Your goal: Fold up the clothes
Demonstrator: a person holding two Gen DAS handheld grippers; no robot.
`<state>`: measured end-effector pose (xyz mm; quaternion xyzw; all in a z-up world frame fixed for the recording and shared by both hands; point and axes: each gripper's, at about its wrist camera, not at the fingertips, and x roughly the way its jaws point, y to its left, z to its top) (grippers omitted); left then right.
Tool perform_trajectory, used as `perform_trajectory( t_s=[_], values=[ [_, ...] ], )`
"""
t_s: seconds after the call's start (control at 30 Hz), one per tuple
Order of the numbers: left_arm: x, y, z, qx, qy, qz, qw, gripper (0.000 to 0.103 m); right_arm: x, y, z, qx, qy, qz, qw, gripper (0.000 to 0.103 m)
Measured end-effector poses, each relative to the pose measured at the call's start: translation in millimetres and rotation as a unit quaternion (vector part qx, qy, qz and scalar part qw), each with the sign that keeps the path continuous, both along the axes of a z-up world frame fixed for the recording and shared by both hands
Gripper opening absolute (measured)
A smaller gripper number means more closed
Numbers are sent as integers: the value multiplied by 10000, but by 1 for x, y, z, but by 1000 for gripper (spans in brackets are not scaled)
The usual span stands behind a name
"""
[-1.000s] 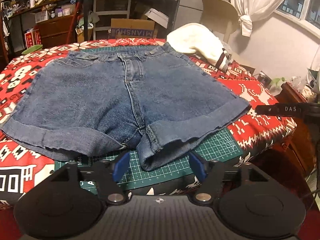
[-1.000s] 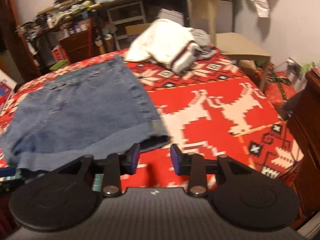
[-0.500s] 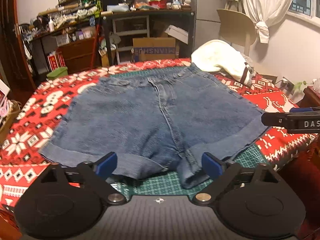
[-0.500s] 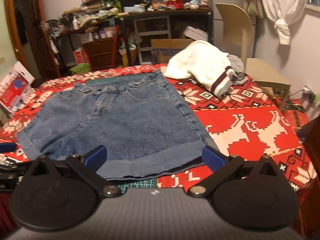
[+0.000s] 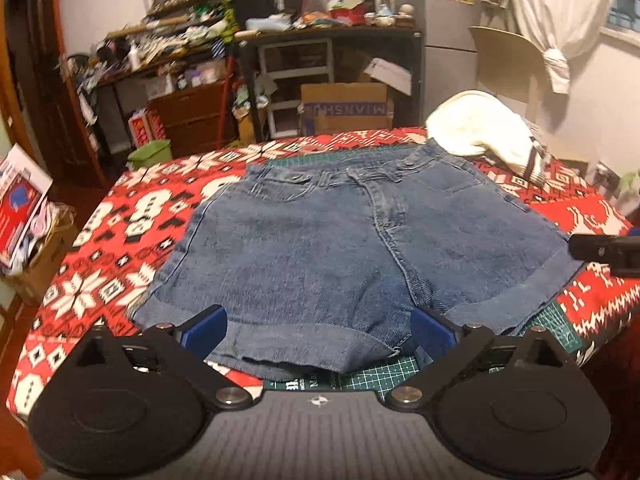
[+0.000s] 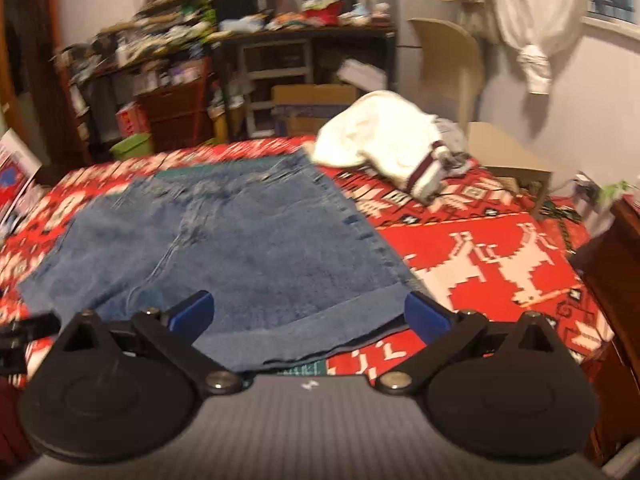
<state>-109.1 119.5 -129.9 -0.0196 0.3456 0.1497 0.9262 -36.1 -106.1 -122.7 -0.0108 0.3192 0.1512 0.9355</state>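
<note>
Blue denim shorts (image 5: 360, 248) lie flat on the red patterned tablecloth (image 5: 120, 240), waistband at the far side, cuffed legs toward me. My left gripper (image 5: 319, 330) hovers over the near hem of the left leg; its jaws are opening, and the pads do not press the cloth. My right gripper (image 6: 309, 315) stands open just above the right leg's cuff of the shorts (image 6: 240, 248), holding nothing. The right gripper's finger (image 5: 604, 250) shows at the right edge of the left wrist view.
A green cutting mat (image 5: 376, 376) peeks out under the shorts. A white sweater (image 6: 384, 144) is heaped at the table's far right corner. A chair (image 6: 452, 68), a cardboard box (image 5: 344, 108) and cluttered shelves stand behind. A wooden cabinet (image 6: 616, 280) is at the right.
Both grippers went from narrow to wide open and drew back and up from the near hems. The shorts stay spread flat.
</note>
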Motion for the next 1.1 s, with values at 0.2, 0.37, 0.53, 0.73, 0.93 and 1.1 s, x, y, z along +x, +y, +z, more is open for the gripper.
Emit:
perform_trajectory(
  t_s=[0.2, 0.37, 0.53, 0.73, 0.93, 1.1],
  values=[
    [3, 6, -4, 1, 74, 155, 9999, 99, 7, 7, 10, -216, 156, 75, 9996, 102],
    [6, 10, -11, -112, 290, 263, 9992, 99, 0, 18, 13, -453, -117, 77, 9989, 102],
    [4, 21, -14, -373, 289, 374, 9982, 99, 8, 26, 9, -520, 254, -23, 9983, 102],
    [-2, 35, -13, -532, 52, 291, 9981, 99, 6, 39, 4, -458, 478, 92, 9978, 102],
    [-5, 54, -10, -831, -85, 316, 9960, 99, -6, 45, 2, 59, 377, -101, 9992, 102],
    [-8, 70, -10, -875, -186, 376, 9953, 99, -17, 67, -3, 0, 453, 239, 9987, 100]
  ],
)
